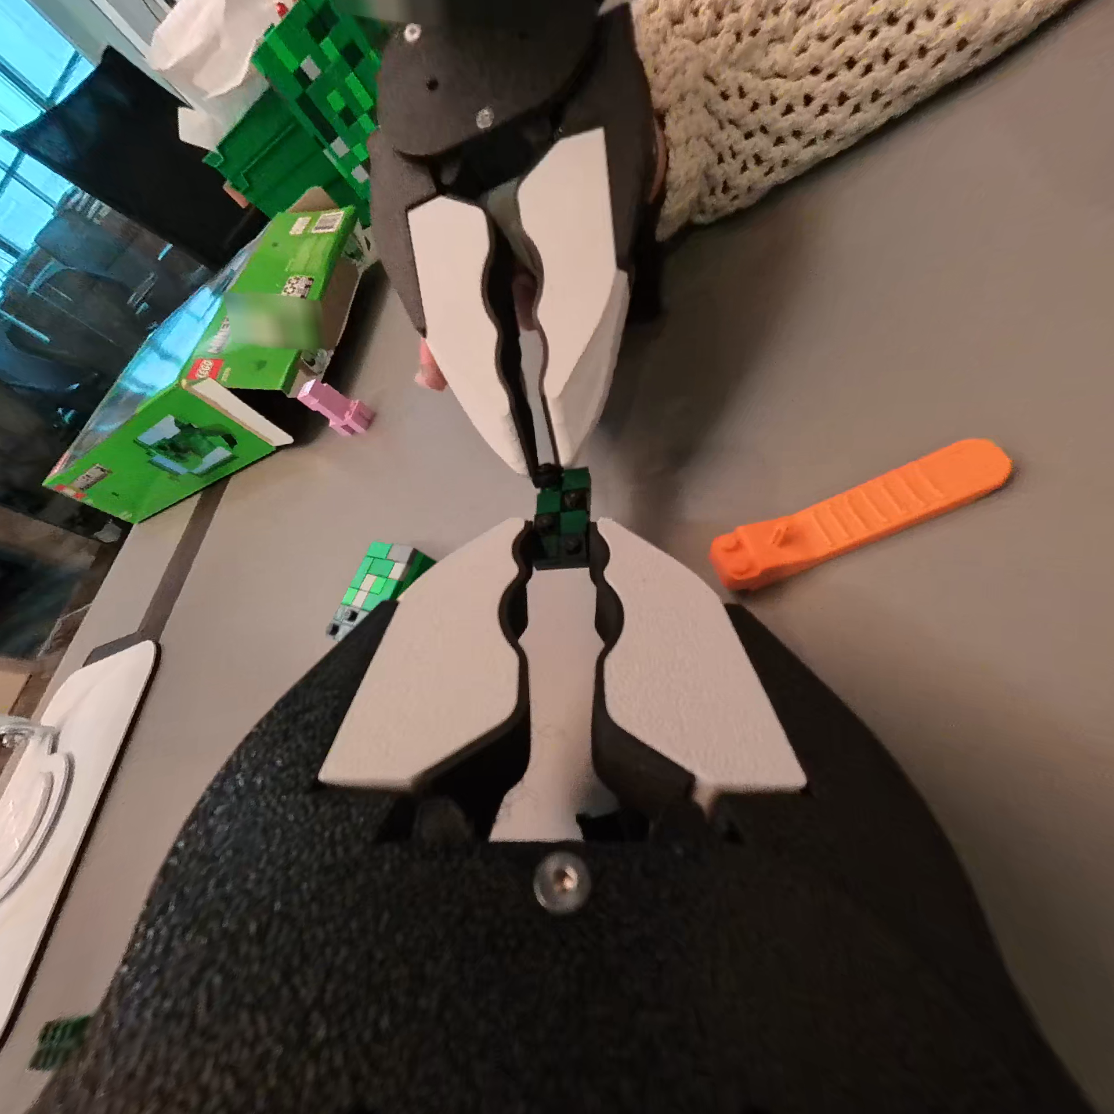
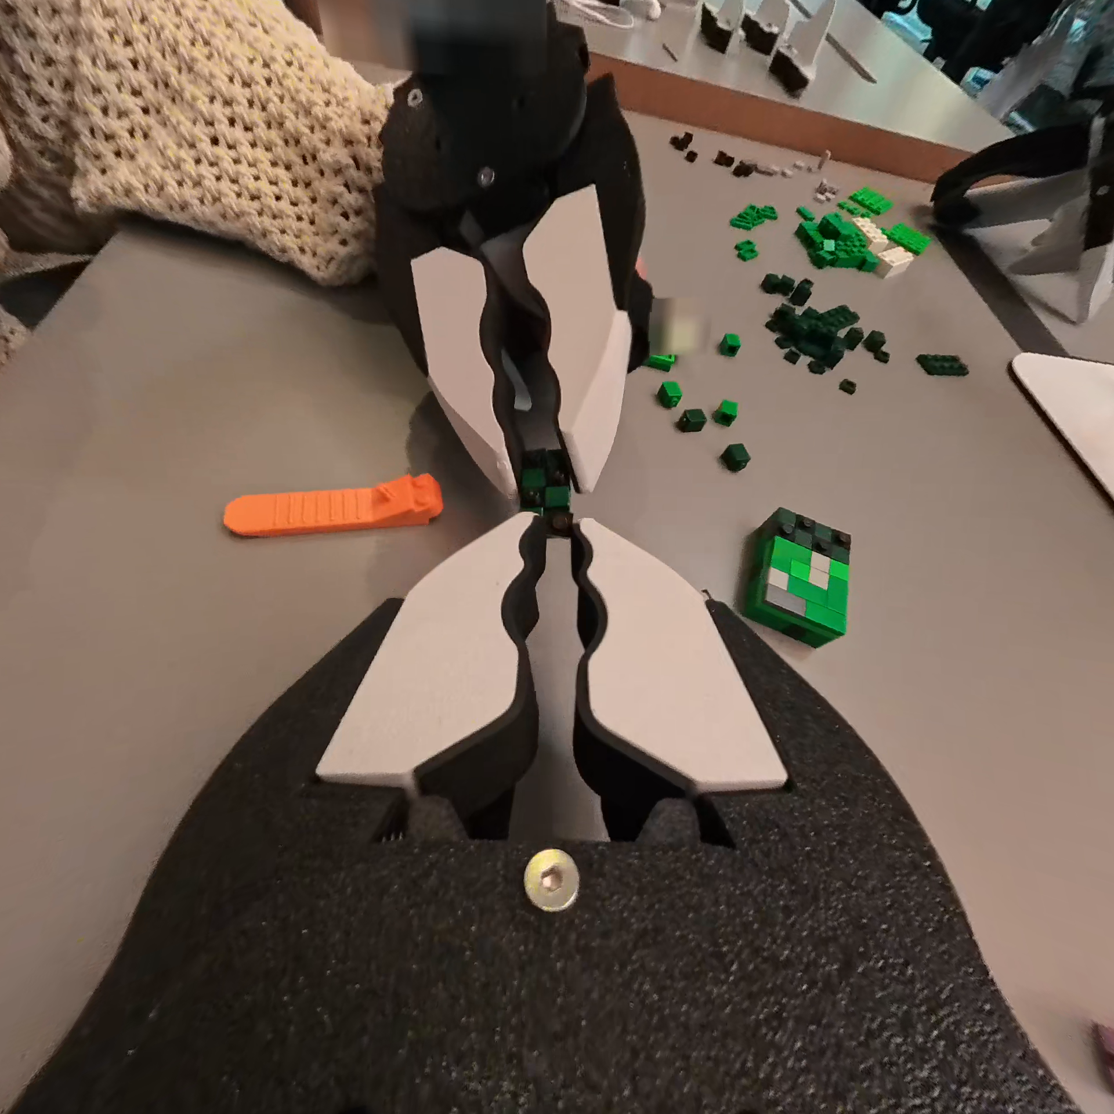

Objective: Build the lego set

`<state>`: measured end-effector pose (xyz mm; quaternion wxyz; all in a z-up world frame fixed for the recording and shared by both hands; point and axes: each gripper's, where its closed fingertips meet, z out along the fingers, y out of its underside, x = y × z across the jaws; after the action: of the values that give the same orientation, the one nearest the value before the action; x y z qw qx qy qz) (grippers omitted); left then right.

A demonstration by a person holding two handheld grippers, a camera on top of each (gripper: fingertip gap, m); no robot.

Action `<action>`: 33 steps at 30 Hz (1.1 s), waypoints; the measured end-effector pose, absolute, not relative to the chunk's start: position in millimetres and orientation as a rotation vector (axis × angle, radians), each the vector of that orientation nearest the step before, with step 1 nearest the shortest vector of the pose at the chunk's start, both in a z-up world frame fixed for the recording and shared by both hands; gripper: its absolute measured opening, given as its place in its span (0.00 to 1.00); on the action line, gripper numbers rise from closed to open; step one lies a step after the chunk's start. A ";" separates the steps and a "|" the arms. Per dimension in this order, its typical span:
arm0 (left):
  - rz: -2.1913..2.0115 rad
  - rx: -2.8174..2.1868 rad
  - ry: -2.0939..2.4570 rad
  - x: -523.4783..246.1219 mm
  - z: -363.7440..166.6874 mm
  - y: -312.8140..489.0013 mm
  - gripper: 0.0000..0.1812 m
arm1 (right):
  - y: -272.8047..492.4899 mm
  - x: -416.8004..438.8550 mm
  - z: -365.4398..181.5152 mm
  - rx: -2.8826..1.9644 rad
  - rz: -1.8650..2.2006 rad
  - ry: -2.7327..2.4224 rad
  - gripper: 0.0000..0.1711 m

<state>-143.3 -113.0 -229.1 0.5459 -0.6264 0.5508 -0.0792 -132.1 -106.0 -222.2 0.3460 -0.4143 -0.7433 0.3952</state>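
Two grippers meet nose to nose above the grey bench, both clenched.

Left wrist view: left gripper is clamped on the small green assembly, a checkered dark-and-bright-green stack with black studs, held clear of the bench top between the tips. Right gripper comes in from the opposite side, jaws nearly closed on a small black piece that touches the assembly's far top corner. The orange brick separator lies flat on the bench off to the right, well apart. A finished green block sits just left of the left gripper; the green box stands near the bench's left edge.

Right wrist view: right gripper pinches the black piece at its very tips, pressed against the near end of the assembly, which the left gripper grips on its flanks. Loose green bricks are scattered toward the far right edge.

Judgement: the assembly is light, rigid, hard plastic, smooth-sided so it can slip or twist in flat pads. Joints pop under side load. Best hold is across two flat opposite faces, low on the stack, leaving the studs free. Black piece is tiny, easy to lose.
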 end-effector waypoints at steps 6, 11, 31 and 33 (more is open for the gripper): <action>-0.179 -1.485 1.332 -142.3 -232.2 -113.7 0.09 | -107.6 -130.5 -225.9 -1.085 1.008 -1.954 0.04; -0.179 -1.486 1.344 -141.5 -233.7 -114.0 0.09 | -109.2 -129.7 -227.0 -1.076 1.001 -1.967 0.04; -0.182 -1.467 1.363 -137.0 -234.1 -113.3 0.09 | -110.3 -129.7 -226.0 -1.055 0.965 -1.959 0.10; -0.191 -1.461 1.350 -136.9 -232.0 -113.0 0.09 | -108.7 -129.5 -222.4 -1.059 0.985 -1.936 0.11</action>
<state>-136.9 -113.0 -232.0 0.5409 -0.6150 0.5681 -0.0805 -129.5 -108.7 -222.4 0.3544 -0.4099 -0.7491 0.3812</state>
